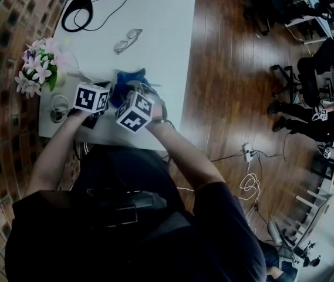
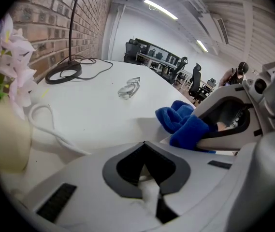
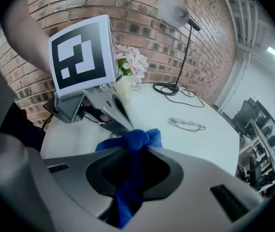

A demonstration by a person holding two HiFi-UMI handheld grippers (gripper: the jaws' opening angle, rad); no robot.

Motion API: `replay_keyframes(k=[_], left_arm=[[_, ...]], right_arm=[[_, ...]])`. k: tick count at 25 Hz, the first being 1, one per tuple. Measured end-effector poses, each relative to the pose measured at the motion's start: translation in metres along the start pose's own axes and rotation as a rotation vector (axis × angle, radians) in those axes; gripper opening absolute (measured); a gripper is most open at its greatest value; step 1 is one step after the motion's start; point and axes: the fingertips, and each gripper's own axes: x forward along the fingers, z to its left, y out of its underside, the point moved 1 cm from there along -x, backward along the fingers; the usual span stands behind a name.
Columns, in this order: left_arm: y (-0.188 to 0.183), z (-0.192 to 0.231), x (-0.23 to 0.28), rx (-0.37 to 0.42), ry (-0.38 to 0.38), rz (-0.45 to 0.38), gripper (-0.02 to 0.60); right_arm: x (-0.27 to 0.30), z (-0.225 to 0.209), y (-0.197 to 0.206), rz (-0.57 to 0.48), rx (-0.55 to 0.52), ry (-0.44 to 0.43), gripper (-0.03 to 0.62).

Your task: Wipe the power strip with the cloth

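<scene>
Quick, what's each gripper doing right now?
Left gripper: jaws closed; can't tell if holding anything.
Right gripper: jaws closed on the blue cloth.

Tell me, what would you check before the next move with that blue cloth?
1. Blue cloth gripped by the right tongs: ok, clamped between them.
2. Left tongs closed: ok, shut.
3. Power strip held steady by the left tongs: cannot tell, no view shows it clearly.
4. Glasses out of the way: ok, they lie apart from the cloth on the table.
5. Flowers safe: cannot tell, they stand close beside the left tongs.
</scene>
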Motion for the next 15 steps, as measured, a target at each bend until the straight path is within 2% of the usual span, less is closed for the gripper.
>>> replay_keyframes(k=[9,15], left_arm=[[0.001,-0.001,0.000,0.024,0.037,0.015,0.003],[0.001,-0.002,-0.001,0.051,0.057,0.024,-0.002]], right_arm=[[0.012,0.007,-0.013,0.022,0.018,-0.076,0.058],[0.013,0.008,-0.018,0.012,0.097,-0.145,0.058]])
